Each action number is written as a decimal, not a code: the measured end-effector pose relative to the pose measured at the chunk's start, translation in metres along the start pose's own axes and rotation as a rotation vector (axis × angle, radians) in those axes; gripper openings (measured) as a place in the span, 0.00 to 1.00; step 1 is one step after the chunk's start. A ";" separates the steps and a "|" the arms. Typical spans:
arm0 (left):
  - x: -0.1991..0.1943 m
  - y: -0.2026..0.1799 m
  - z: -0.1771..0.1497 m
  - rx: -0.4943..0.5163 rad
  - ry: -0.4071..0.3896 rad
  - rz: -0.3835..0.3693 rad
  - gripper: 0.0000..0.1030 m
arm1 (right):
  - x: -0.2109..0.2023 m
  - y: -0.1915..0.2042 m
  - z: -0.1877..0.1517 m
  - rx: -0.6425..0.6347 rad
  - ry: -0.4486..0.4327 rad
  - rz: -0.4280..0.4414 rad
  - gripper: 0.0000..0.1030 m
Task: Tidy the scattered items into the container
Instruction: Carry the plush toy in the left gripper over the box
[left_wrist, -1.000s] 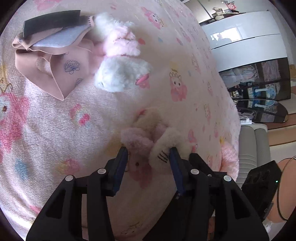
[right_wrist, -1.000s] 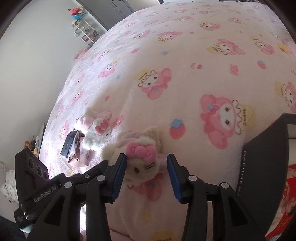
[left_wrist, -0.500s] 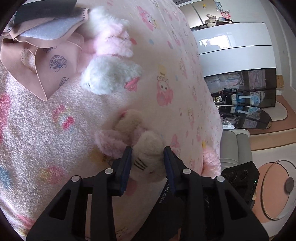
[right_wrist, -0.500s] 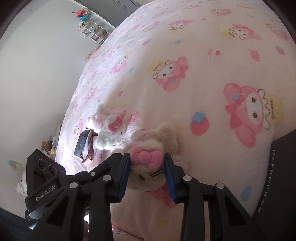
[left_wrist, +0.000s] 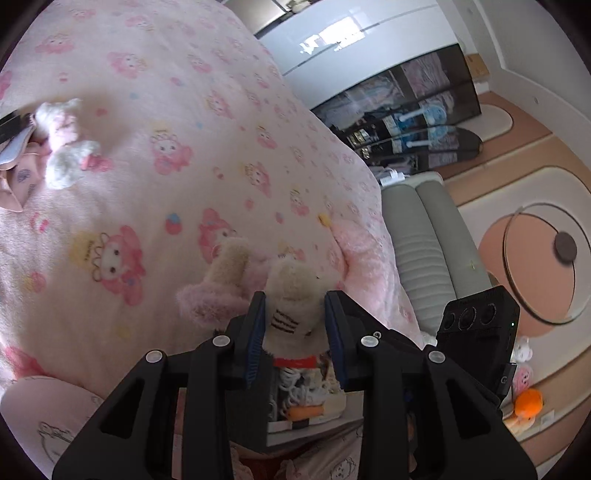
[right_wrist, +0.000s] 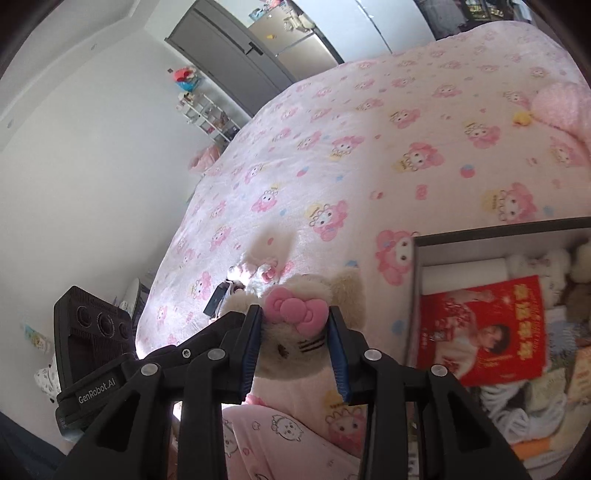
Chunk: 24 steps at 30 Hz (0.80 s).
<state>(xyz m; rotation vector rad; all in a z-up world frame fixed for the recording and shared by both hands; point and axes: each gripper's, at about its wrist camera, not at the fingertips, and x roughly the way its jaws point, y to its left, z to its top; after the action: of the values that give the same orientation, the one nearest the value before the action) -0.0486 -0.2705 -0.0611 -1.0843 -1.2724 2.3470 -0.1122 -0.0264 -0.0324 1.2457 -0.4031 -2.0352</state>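
"GenRobot.AI" on the left gripper beside the cat plush

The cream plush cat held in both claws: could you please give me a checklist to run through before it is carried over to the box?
1. Left claw gripping the cream plush cat: ok, both pads press its head.
2. Right claw gripping the same toy by the pink bow: ok.
3. Toy off the blanket: cannot tell, though it looks lifted.
4. Box open: ok, no lid over it.
5. Room inside the box: cannot tell; a red booklet and other toys already fill much of it.
6. Items left to tidy: not ok, a white and pink plush lies on the bed.
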 end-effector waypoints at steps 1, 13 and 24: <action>0.009 -0.011 -0.007 0.014 0.021 -0.017 0.29 | -0.016 -0.008 -0.002 0.007 -0.017 -0.018 0.31; 0.157 -0.082 -0.068 0.099 0.243 -0.033 0.29 | -0.091 -0.156 -0.001 0.099 -0.071 -0.150 0.31; 0.184 -0.083 -0.087 0.154 0.288 0.126 0.33 | -0.077 -0.200 -0.010 0.185 0.000 -0.161 0.31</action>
<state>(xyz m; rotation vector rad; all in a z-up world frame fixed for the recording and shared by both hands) -0.1225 -0.0701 -0.1144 -1.4234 -0.9306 2.2285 -0.1627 0.1697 -0.1044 1.4294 -0.5155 -2.1727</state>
